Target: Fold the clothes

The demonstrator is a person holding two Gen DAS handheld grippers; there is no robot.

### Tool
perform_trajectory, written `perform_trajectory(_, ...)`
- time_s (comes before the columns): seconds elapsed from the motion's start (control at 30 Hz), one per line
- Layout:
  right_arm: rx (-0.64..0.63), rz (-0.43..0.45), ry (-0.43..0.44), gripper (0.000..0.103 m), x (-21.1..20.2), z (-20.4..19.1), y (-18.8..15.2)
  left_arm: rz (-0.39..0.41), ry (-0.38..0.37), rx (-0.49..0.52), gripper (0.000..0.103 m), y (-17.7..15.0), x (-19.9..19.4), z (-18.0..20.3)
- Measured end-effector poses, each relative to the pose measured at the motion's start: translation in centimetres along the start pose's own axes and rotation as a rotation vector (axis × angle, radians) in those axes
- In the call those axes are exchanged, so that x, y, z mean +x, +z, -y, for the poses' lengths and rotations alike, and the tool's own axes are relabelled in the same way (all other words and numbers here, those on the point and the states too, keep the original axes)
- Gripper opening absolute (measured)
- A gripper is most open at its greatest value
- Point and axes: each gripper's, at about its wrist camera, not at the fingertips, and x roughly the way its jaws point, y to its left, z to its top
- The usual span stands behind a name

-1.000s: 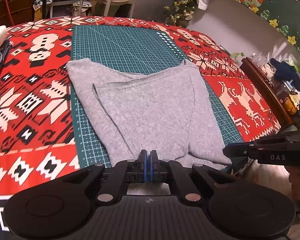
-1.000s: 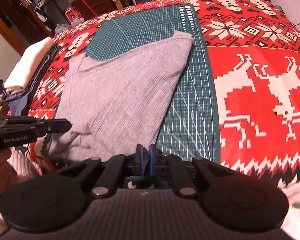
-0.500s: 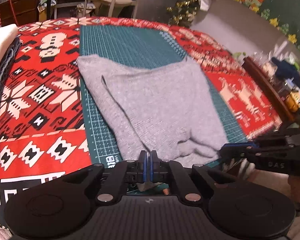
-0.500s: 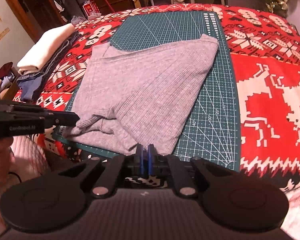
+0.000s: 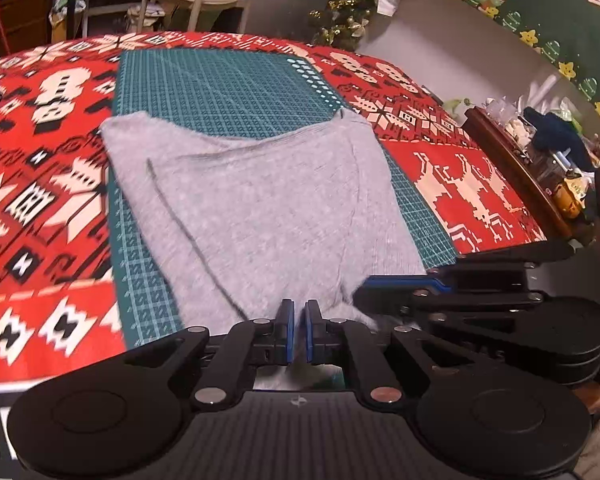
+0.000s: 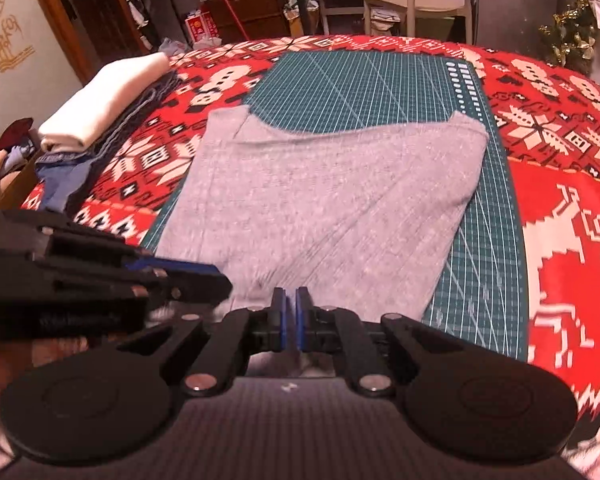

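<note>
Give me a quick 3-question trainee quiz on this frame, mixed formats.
1. True or false: the grey sweater lies entirely on the red patterned cloth, clear of the green cutting mat.
2. Multiple choice: in the right wrist view, the folded stack of clothes sits A) left of the sweater, B) right of it, C) on top of it.
3. Fill in: both the left gripper and the right gripper are at the sweater's ____ edge.

Key: 1 false, it lies mostly on the mat. 2 A. 3 near.
</note>
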Motion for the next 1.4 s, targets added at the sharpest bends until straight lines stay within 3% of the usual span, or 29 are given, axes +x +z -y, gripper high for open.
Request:
perform_trajectory(0.23, -0.030, 0.058, 0.025, 0.006, -0.9, -1.0, 1.5, 0.032, -0.002, -0.023, 0.007, 0.7, -0.2, 0.0)
perform_trajectory(0.4, -0.031, 0.029, 0.009, 0.006, 1.6, -1.6, 1.6, 0.013, 0.001, -0.029, 0.006, 0.3, 0.1, -0.4)
perform_trajectory(0.57, -0.037, 0.013, 0.009, 0.006, 0.8, -1.7, 0.8, 0.002, -0.019, -0.038, 0.006, -0.2, -1.0, -0.3)
perform_trajectory(0.7, -0.061, 0.034, 0.019, 0.007, -0.9, -2.2, 0.7, 0.050, -0.026, -0.057, 0.006, -0.1, -2.2, -0.4)
perform_trajectory(1.03, -0.047, 0.005, 0.013, 0.009, 0.5, -2.1, 0.5, 0.018, -0.054, -0.155, 0.006, -0.2, -2.0, -2.2)
perform_trajectory(1.23, -0.016, 0.100, 0.027, 0.009, -1.9, -0.9, 2.9, 0.114, -0.029, -0.149, 0.006, 2.0, -3.0, -2.2)
perform_trajectory(1.4, -0.021, 0.148, -0.001, 0.010, -0.5, -0.2, 6.2, 0.149, 0.039, -0.113, 0.006, 5.6, -0.9, -2.9)
